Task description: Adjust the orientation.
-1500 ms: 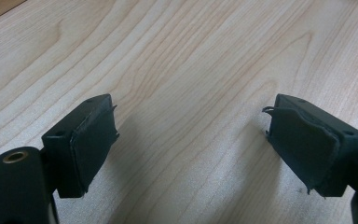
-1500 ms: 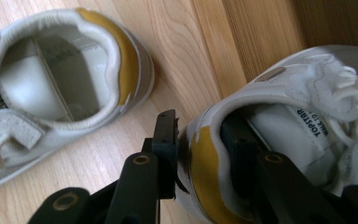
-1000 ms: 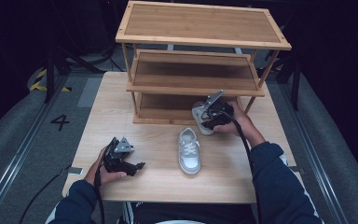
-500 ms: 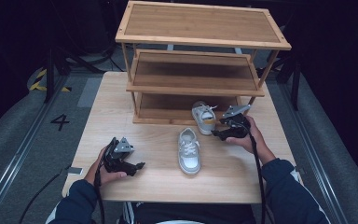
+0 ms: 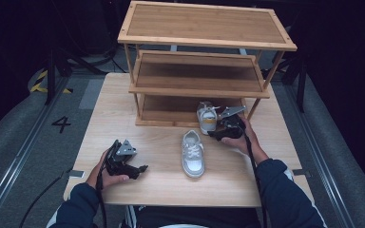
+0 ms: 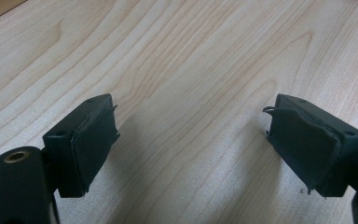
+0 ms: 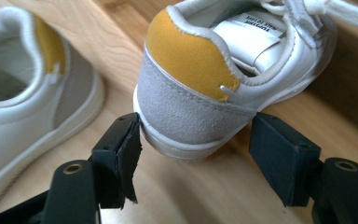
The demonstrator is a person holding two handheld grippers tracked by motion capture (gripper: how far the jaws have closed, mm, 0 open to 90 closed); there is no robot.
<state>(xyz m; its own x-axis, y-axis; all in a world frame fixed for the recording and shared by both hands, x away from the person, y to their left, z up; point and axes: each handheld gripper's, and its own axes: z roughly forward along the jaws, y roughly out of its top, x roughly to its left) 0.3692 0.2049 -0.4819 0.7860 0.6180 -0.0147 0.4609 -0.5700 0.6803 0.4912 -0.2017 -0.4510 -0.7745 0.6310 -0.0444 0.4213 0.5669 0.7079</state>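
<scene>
Shoe at rack (image 5: 207, 117): small white sneaker, toe tucked into the lowest opening of the wooden rack (image 5: 204, 61), heel pointing toward 6 o'clock on the desk (image 5: 123, 109). Right claw (image 5: 218, 134) sits at its heel, at about 4 o'clock of it; jaws have just been opening, now parted with the heel between them.

Right gripper view gives what the high view cannot: heel (image 7: 191, 93) has a mustard-yellow tab over a grey suede band, white rubber sole below, white laces, and a tongue label whose print is too small to read. Left jaw just at the sole's edge, right jaw clear of it; whether the left pad touches I cannot tell.

Second shoe (image 5: 193, 153): same make, lying at 7 o'clock of the first, apart, toe toward the rack.

Left claw (image 5: 142, 168): at 9 o'clock of the second shoe, well apart, jaws wide over bare pale woodgrain; worn black pads (image 6: 93, 144).

Floor at 9 o'clock bears a painted "4" (image 5: 61, 124).
</scene>
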